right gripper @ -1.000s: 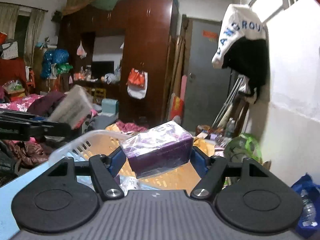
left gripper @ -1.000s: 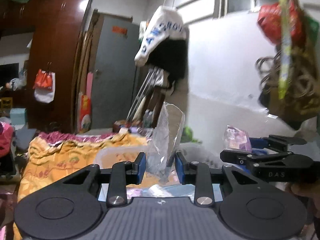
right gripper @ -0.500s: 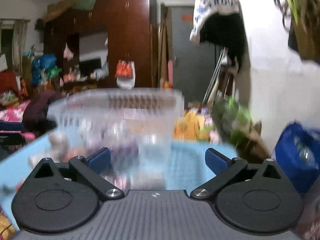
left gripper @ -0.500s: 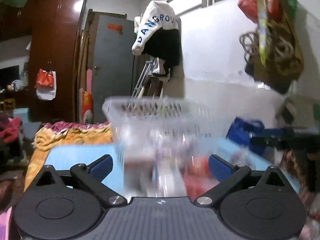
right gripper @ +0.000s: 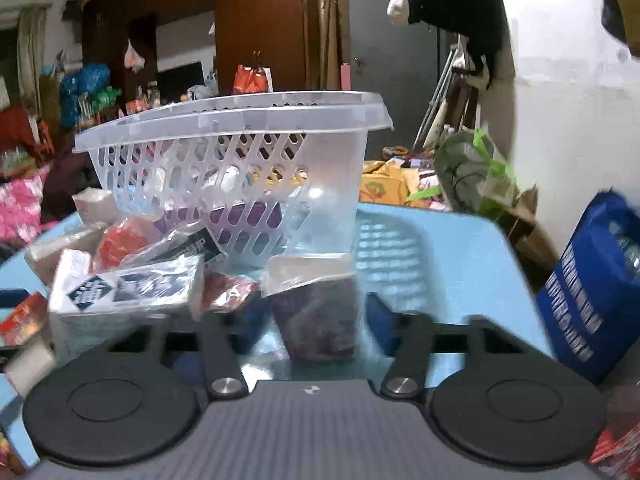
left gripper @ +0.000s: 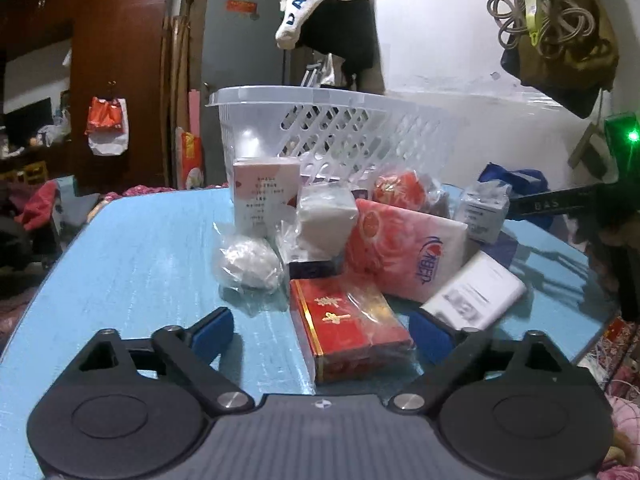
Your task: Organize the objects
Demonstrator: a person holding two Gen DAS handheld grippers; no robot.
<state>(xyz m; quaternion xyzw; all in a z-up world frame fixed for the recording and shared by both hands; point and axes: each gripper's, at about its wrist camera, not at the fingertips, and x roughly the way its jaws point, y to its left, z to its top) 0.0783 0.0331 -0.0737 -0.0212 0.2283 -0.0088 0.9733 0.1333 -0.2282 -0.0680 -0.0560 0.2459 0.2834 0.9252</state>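
A clear plastic basket (left gripper: 320,120) (right gripper: 240,116) stands on the blue table (left gripper: 140,260) with a purple box (right gripper: 248,220) inside it. Loose packets lie in front of it. My left gripper (left gripper: 320,332) is low over the table. Its jaws are closing, with a red and gold box (left gripper: 348,332) lying between them; the pads do not press on it. My right gripper (right gripper: 316,318) is blurred and its jaws are closing around an upright purple packet (right gripper: 320,320) in clear wrap. A thin gap shows on each side of that packet.
Near the red box lie a pink and white tissue pack (left gripper: 404,256), a white carton (left gripper: 266,196), a bag of white stuff (left gripper: 248,264) and a flat white box (left gripper: 476,296). A white and dark box (right gripper: 124,292) lies left of the purple packet. A blue bag (right gripper: 592,280) hangs off the table's right edge.
The left gripper let go of a clear plastic bag and the right a purple box. Both opened wide, dropped to the table, and now stand narrower around a red box and a purple packet.
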